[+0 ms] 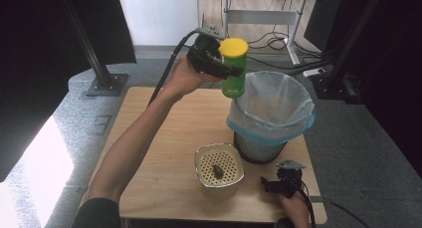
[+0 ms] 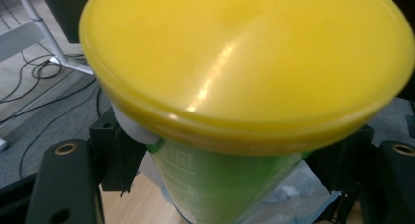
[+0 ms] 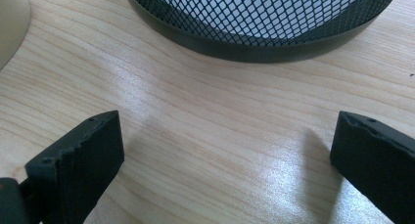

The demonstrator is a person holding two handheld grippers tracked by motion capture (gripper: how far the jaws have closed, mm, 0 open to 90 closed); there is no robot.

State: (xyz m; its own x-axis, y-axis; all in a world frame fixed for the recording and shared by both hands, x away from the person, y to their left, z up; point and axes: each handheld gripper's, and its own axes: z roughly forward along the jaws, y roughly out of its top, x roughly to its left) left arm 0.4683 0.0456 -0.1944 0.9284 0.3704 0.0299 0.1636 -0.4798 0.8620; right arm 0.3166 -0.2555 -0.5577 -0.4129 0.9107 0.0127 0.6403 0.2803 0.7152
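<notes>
A green canister [image 1: 234, 68] with a yellow lid [image 1: 233, 47] hangs in the air at the left rim of the waste bin [image 1: 271, 113]. My left gripper [image 1: 224, 67] is shut on its green body just under the lid. From the left gripper view the yellow lid [image 2: 244, 62] looms large, with the green body [image 2: 220, 185] pinched between the two black jaws. My right gripper [image 1: 268, 184] rests low on the wooden table [image 1: 164, 153] in front of the bin, jaws wide apart around bare wood [image 3: 225, 150]. The bin's black mesh base [image 3: 254, 23] lies straight ahead of it.
The bin is lined with a pale blue bag [image 1: 273, 103]. A cream perforated basket [image 1: 219, 169] holding a small dark object [image 1: 217, 170] sits left of my right gripper. Black frame posts [image 1: 94, 54] and cables [image 1: 278, 44] stand beyond the table's far edge.
</notes>
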